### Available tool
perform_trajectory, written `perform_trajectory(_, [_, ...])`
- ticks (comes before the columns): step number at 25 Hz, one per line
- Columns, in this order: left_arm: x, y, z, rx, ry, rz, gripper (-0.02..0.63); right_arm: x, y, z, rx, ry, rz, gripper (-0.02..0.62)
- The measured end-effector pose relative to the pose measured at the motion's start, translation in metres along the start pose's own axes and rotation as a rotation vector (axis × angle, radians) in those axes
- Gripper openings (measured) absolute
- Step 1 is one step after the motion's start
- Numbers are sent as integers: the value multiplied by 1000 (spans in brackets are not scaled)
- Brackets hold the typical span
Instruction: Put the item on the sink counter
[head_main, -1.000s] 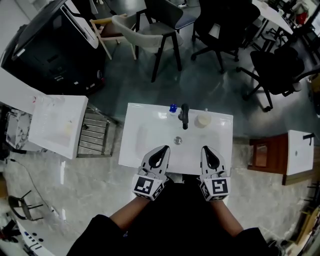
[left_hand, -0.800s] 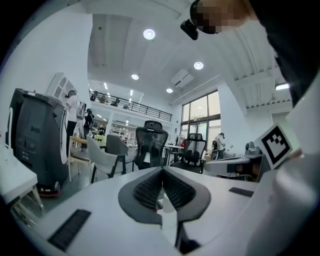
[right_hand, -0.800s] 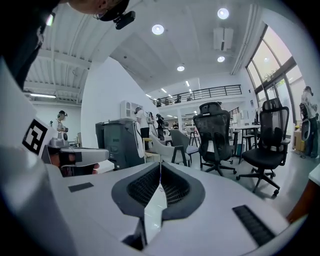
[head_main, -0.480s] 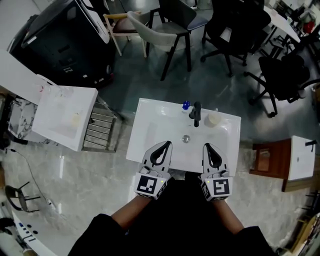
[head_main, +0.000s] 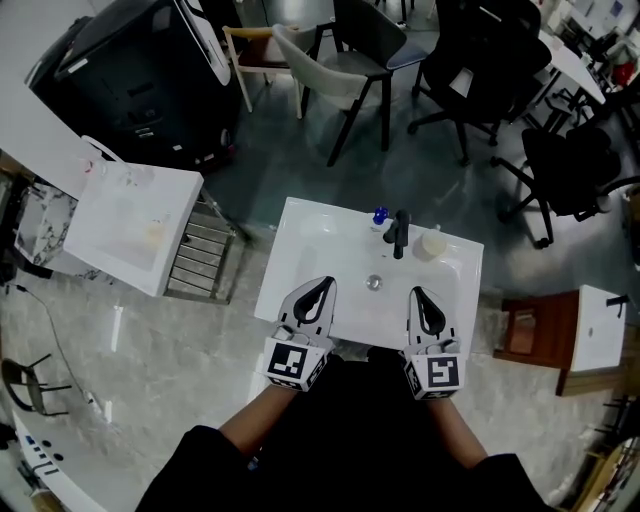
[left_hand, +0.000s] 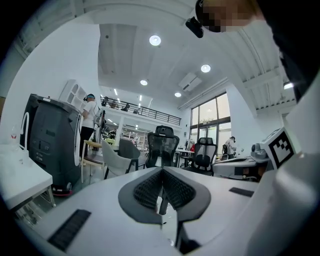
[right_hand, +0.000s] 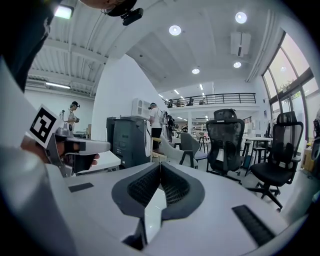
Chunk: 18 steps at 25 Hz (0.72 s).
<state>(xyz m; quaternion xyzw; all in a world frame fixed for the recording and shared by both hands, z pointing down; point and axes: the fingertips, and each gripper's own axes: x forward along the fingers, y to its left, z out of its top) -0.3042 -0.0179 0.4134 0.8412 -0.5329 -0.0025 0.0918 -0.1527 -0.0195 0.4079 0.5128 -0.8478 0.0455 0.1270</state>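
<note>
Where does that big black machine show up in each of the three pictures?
Head view: big black machine, top left corner.
Left gripper view: the machine, far left.
Right gripper view: the machine, left of centre.
Shared landmark: the pale grey chair beside it.

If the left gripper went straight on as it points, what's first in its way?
Probably nothing close: the left gripper points across the sink, left of the black faucet. The first thing in line looks like the black mesh office chair, though depth is unclear.
</note>
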Motion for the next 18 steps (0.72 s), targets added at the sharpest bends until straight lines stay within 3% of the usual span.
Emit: perform_trajectory(18, [20, -21, -3, -18, -12, -73, 17, -14, -19, -10, 8, 16, -54, 31])
